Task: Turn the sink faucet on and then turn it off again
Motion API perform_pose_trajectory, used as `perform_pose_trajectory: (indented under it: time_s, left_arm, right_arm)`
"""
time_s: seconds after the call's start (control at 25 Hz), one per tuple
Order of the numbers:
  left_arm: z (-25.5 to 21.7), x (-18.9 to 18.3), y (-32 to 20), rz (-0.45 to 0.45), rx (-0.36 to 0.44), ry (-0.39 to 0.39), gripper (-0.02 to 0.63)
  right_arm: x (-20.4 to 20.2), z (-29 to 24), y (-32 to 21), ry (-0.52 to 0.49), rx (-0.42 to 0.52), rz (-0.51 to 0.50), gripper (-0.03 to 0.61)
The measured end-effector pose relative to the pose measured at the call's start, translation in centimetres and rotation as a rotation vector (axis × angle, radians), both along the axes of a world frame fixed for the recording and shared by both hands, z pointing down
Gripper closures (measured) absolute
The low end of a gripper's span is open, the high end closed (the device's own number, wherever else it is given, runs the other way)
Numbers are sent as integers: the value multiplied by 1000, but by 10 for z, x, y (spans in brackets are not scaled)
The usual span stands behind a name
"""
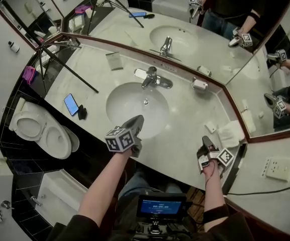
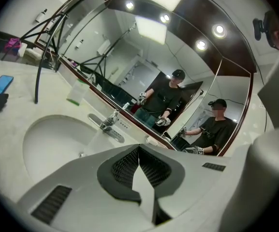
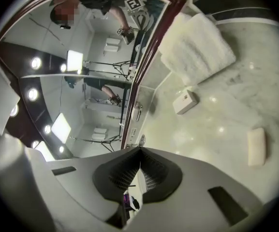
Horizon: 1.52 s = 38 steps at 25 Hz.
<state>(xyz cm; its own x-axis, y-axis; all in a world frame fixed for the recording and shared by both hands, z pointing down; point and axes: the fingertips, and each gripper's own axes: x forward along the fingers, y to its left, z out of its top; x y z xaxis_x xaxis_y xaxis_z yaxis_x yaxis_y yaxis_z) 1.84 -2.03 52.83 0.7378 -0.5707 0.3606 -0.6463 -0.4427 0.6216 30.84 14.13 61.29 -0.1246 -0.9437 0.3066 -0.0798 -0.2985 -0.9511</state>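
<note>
Now left tongs and right tongs sit closed, empty; chrome faucet, oval basin.

A blue phone lies on the marble surface near a tripod leg. A folded white towel sits by the mirror, and a toilet stands alongside.

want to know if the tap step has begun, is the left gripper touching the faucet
Apart. In the head view the left gripper hangs at the near rim, with the whole basin between it and the faucet.
</note>
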Motion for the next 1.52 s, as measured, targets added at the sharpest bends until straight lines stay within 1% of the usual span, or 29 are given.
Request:
perform_pose_trajectory:
  time_s: [0.12, 0.2, 0.24, 0.32, 0.36, 0.4, 0.44, 0.6, 0.72, 0.8, 0.84, 0.88, 1.12, 1.16, 1.24, 1.44, 1.48, 1.52]
  left_arm:
    - [11, 1, -2, 1, -26, -3, 611]
    - [23, 2, 3, 1, -53, -3, 611]
    - [30, 3, 6, 3, -65, -2, 611]
    - [43, 4, 12, 7, -89, 0, 611]
    - [48, 5, 15, 8, -100, 2, 612]
    - [53, 5, 17, 7, -109, 4, 612]
    - [56, 5, 18, 6, -116, 8, 612]
    - [64, 3, 16, -9, -133, 16, 612]
    - [65, 3, 9, -20, -133, 30, 612]
    - [64, 4, 6, -24, -132, 40, 612]
    - [64, 5, 4, -26, -132, 45, 612]
    - [65, 6, 3, -25, -133, 50, 612]
    - [82, 12, 9, -9, -162, 73, 612]
    - [85, 12, 11, -10, -171, 77, 612]
    - [92, 13, 15, -9, -186, 80, 612]
    - [103, 9, 20, -15, -211, 85, 612]
    - [105, 8, 21, -18, -214, 86, 612]
    - [106, 6, 21, -21, -217, 86, 612]
  right_arm:
    - [-14, -5, -32, 117, 14, -102, 578]
    - [-21, -9, -62, 236, 21, -178, 577]
    - [-26, -11, -78, 306, 19, -222, 554]
    - [-39, -20, -118, 470, 36, -330, 546]
    - [-48, -27, -141, 564, 69, -392, 546]
    - [-57, -35, -165, 652, 109, -449, 521]
    - [-68, -42, -187, 732, 149, -502, 479]
    - [-113, -60, -263, 1073, 274, -729, 385]
    - [-144, -61, -304, 1321, 337, -879, 356]
    - [-162, -60, -325, 1496, 364, -975, 339]
    - [-171, -59, -334, 1575, 374, -1017, 321]
    - [-178, -56, -342, 1640, 382, -1052, 321]
    - [-203, -28, -378, 1905, 422, -1198, 325]
    - [-205, -23, -382, 1937, 428, -1217, 336]
    - [-207, -15, -388, 1962, 435, -1239, 374]
    - [-206, -3, -406, 1990, 427, -1234, 406]
    - [-207, -2, -410, 1997, 424, -1231, 438]
    - [-207, 0, -413, 2006, 422, -1229, 449]
